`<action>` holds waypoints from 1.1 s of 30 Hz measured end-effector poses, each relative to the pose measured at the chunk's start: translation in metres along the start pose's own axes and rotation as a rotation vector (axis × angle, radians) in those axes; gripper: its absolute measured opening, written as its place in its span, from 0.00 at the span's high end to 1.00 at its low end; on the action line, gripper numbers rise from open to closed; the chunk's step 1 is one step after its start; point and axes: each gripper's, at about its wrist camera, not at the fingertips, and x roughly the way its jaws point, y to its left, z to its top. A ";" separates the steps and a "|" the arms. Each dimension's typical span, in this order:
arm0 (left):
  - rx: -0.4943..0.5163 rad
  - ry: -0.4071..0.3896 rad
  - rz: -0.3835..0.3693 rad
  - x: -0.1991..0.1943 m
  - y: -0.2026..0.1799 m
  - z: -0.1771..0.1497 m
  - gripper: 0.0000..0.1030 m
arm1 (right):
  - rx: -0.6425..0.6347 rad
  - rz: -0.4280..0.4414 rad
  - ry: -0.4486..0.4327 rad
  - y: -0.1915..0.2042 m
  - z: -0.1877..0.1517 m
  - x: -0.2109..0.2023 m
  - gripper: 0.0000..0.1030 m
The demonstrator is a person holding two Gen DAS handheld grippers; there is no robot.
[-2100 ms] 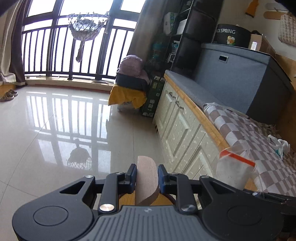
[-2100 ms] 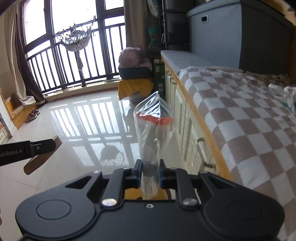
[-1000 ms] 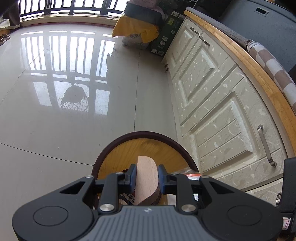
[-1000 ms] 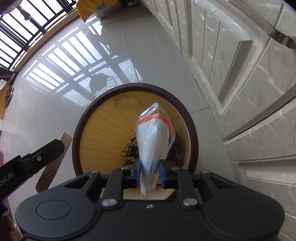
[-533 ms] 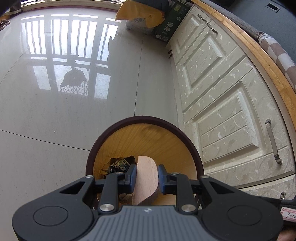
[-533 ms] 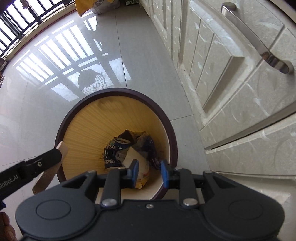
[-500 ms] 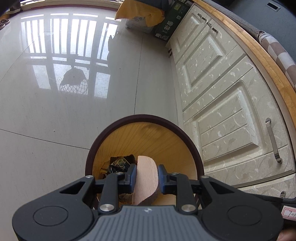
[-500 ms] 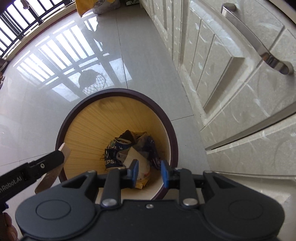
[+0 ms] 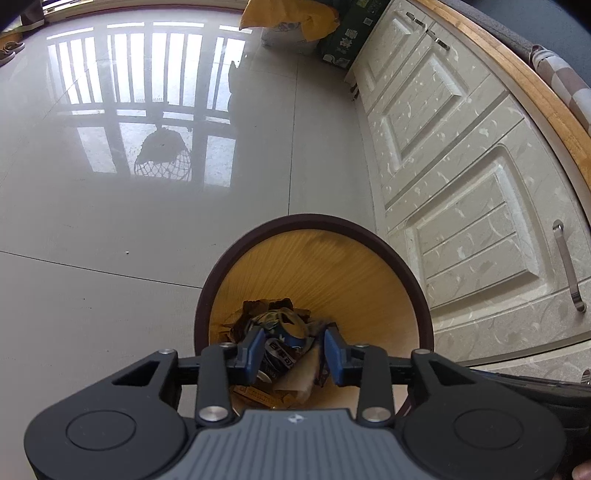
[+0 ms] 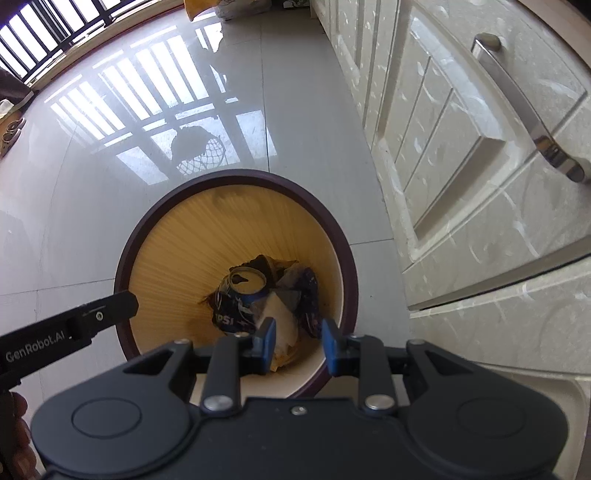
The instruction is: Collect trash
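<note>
A round trash bin point(image 9: 314, 221) with a dark brown rim and yellow inside stands on the floor beside the cabinet; it also shows in the right wrist view point(image 10: 236, 177). Trash lies at its bottom: a crushed blue Pepsi can point(image 10: 240, 295), wrappers and a pale piece point(image 9: 299, 376). My left gripper point(image 9: 294, 350) is open and empty above the bin's near side. My right gripper point(image 10: 295, 343) is open and empty above the bin's near right rim. The left gripper's black finger point(image 10: 110, 306) reaches over the bin's left rim in the right wrist view.
Cream cabinet doors point(image 9: 461, 206) with metal handles point(image 10: 524, 110) run along the right, close to the bin. Glossy tiled floor point(image 9: 110, 221) spreads left and ahead. A yellow cloth bundle point(image 9: 288, 14) and boxes sit far back by the cabinet's end.
My left gripper has opened and the brown cardboard piece it held is gone from its fingers. My right gripper stays open over the bin, having dropped its plastic bag about a second ago.
</note>
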 end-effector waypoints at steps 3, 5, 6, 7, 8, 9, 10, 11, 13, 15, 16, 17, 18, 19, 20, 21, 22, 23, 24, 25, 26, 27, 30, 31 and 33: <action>0.011 0.014 0.017 0.001 0.001 -0.001 0.64 | -0.005 -0.004 -0.003 -0.001 0.000 0.000 0.73; 0.019 0.022 0.028 0.001 0.001 -0.002 0.64 | -0.005 -0.005 -0.001 -0.002 0.000 0.000 0.73; 0.022 0.027 0.032 0.002 0.002 -0.003 0.64 | -0.006 -0.005 0.000 -0.003 -0.001 0.000 0.73; 0.025 0.031 0.035 0.002 0.002 -0.003 0.64 | -0.007 -0.007 0.001 -0.003 -0.001 0.000 0.73; 0.027 0.035 0.038 0.002 0.002 -0.003 0.63 | -0.008 -0.009 0.001 -0.002 -0.001 0.000 0.73; 0.029 0.038 0.041 0.002 0.003 -0.004 0.63 | -0.010 -0.011 0.001 -0.003 -0.001 0.000 0.73; 0.032 0.041 0.045 0.002 0.004 -0.004 0.63 | -0.012 -0.013 0.000 -0.003 -0.001 0.000 0.72; 0.036 0.043 0.051 0.002 0.004 -0.004 0.62 | -0.015 -0.015 -0.002 -0.003 -0.001 0.000 0.72; 0.045 0.046 0.062 0.001 0.005 -0.005 0.61 | -0.021 -0.017 -0.007 -0.004 -0.001 -0.001 0.70; 0.057 0.049 0.074 0.001 0.005 -0.005 0.58 | -0.028 -0.021 -0.012 -0.005 -0.001 -0.002 0.63; 0.064 0.053 0.080 0.001 0.005 -0.005 0.57 | -0.033 -0.023 -0.016 -0.005 -0.002 -0.003 0.58; 0.071 0.056 0.087 0.000 0.005 -0.006 0.53 | -0.038 -0.028 -0.021 -0.006 -0.002 -0.004 0.56; 0.077 0.057 0.094 0.000 0.005 -0.007 0.49 | -0.044 -0.035 -0.026 -0.006 -0.002 -0.005 0.49; 0.083 0.059 0.101 0.000 0.006 -0.007 0.47 | -0.049 -0.044 -0.030 -0.007 -0.003 -0.006 0.43; 0.090 0.061 0.109 0.000 0.007 -0.008 0.42 | -0.056 -0.053 -0.033 -0.007 -0.003 -0.006 0.41; 0.097 0.063 0.117 -0.001 0.008 -0.009 0.36 | -0.065 -0.059 -0.036 -0.008 -0.004 -0.006 0.38; 0.104 0.065 0.125 -0.001 0.008 -0.009 0.32 | -0.075 -0.064 -0.036 -0.008 -0.005 -0.006 0.36; 0.109 0.066 0.134 -0.001 0.009 -0.010 0.26 | -0.085 -0.067 -0.037 -0.008 -0.006 -0.006 0.35; 0.111 0.068 0.142 -0.001 0.010 -0.011 0.21 | -0.096 -0.070 -0.037 -0.008 -0.007 -0.006 0.32; 0.113 0.069 0.147 -0.002 0.012 -0.011 0.20 | -0.107 -0.076 -0.038 -0.007 -0.008 -0.006 0.30; 0.114 0.071 0.151 -0.003 0.013 -0.012 0.16 | -0.118 -0.084 -0.040 -0.007 -0.009 -0.007 0.29; 0.116 0.073 0.155 -0.003 0.014 -0.013 0.12 | -0.129 -0.089 -0.044 -0.005 -0.010 -0.007 0.25; 0.127 0.075 0.169 -0.005 0.014 -0.016 0.01 | -0.150 -0.097 -0.048 -0.003 -0.012 -0.008 0.16; 0.129 0.072 0.174 -0.006 0.014 -0.016 0.01 | -0.154 -0.100 -0.052 -0.003 -0.013 -0.009 0.14; 0.126 0.069 0.178 -0.007 0.013 -0.017 0.00 | -0.159 -0.106 -0.058 -0.003 -0.015 -0.010 0.09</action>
